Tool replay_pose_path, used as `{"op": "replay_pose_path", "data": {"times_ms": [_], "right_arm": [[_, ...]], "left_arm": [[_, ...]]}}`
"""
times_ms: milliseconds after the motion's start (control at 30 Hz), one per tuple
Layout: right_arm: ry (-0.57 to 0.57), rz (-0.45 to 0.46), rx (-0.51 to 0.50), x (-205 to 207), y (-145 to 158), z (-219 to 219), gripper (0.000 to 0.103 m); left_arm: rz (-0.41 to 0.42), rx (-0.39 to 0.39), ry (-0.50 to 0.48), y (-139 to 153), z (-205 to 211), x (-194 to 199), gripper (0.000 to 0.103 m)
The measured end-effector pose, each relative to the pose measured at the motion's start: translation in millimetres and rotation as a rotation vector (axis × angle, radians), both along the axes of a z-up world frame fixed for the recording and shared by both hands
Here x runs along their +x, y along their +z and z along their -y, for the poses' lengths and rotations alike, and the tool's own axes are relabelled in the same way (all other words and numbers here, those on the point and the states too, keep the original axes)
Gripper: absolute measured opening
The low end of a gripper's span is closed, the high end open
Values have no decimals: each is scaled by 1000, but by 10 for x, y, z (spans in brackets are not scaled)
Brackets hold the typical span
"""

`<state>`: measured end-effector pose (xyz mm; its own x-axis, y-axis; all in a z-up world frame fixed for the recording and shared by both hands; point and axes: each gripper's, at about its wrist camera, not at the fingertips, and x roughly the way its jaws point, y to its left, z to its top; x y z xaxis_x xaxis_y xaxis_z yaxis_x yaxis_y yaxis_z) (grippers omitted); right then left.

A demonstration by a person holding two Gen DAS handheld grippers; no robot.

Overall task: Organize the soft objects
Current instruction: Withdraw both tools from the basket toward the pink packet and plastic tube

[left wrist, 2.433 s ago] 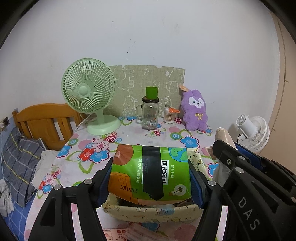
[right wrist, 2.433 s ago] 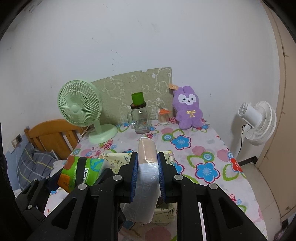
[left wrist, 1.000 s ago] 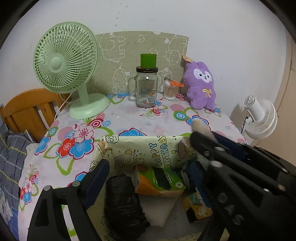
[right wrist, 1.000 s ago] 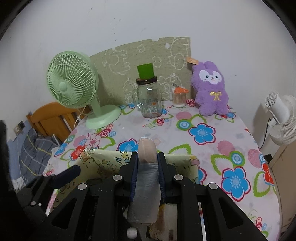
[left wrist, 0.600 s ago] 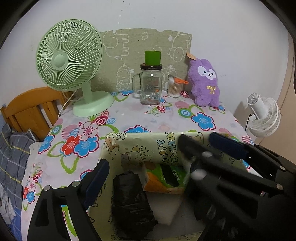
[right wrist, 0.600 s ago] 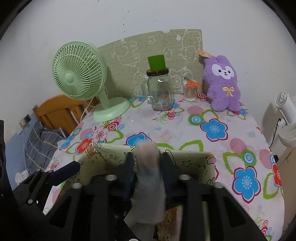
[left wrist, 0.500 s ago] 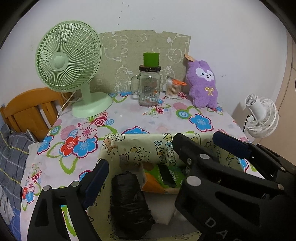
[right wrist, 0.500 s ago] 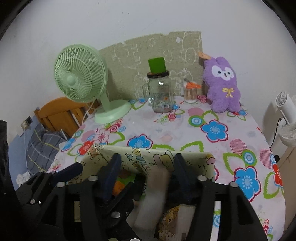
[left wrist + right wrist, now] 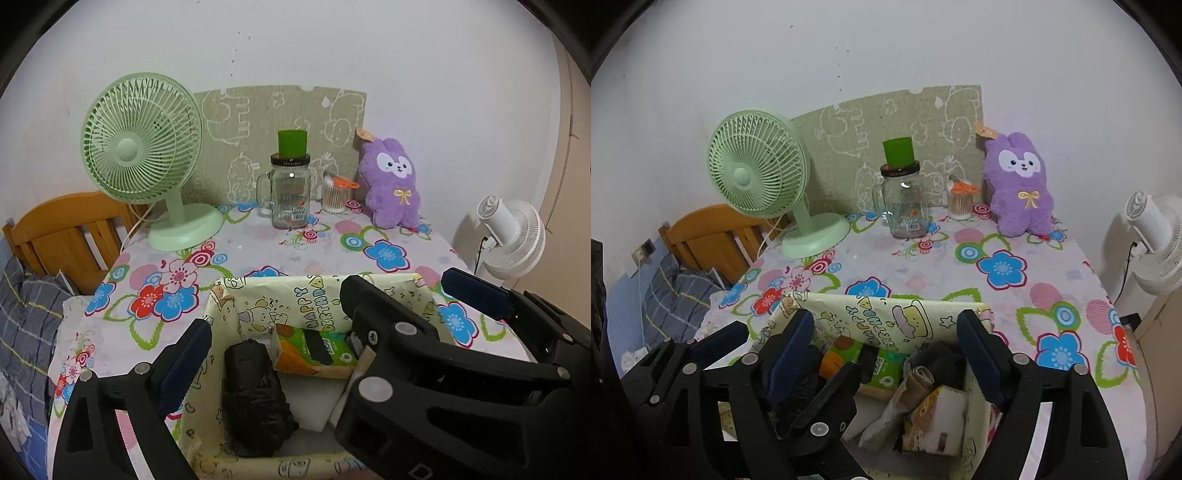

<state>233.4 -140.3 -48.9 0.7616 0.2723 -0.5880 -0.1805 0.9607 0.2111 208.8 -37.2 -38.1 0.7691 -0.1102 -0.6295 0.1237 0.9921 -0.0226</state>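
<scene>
A box [image 9: 306,291] wrapped in yellow cartoon paper stands at the table's near edge. In it lie a green-and-orange packet [image 9: 314,350], a black bundle [image 9: 255,395] and a white pad [image 9: 314,402]. My left gripper [image 9: 295,328] hangs over them, jaws opening, nothing between them; its right finger is hidden behind the right gripper [image 9: 402,284]. In the right wrist view my right gripper [image 9: 884,321] is opening above the box [image 9: 871,314]. A beige wrapped roll [image 9: 916,380] lies free below it, beside a yellow packet [image 9: 934,417]. A purple plush rabbit [image 9: 1019,184] sits at the back.
On the floral tablecloth [image 9: 258,254] stand a green desk fan [image 9: 140,147], a glass jar [image 9: 290,199] with a green cup on its lid, and a cotton-swab holder [image 9: 334,194]. A white fan [image 9: 513,236] stands beyond the right edge, a wooden headboard [image 9: 74,232] at the left.
The left gripper released the green packet, which now lies in the box. The right gripper opened and the beige roll dropped into the box. Both grippers drew back and up a little.
</scene>
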Motion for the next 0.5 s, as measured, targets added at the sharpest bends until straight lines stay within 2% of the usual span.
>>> {"op": "replay_pose_path", "data": {"times_ms": [500], "right_arm": [[-29,69,-1,-514,263,88,89]], "left_arm": [[77,12,-10,230,62,-448,101]]}}
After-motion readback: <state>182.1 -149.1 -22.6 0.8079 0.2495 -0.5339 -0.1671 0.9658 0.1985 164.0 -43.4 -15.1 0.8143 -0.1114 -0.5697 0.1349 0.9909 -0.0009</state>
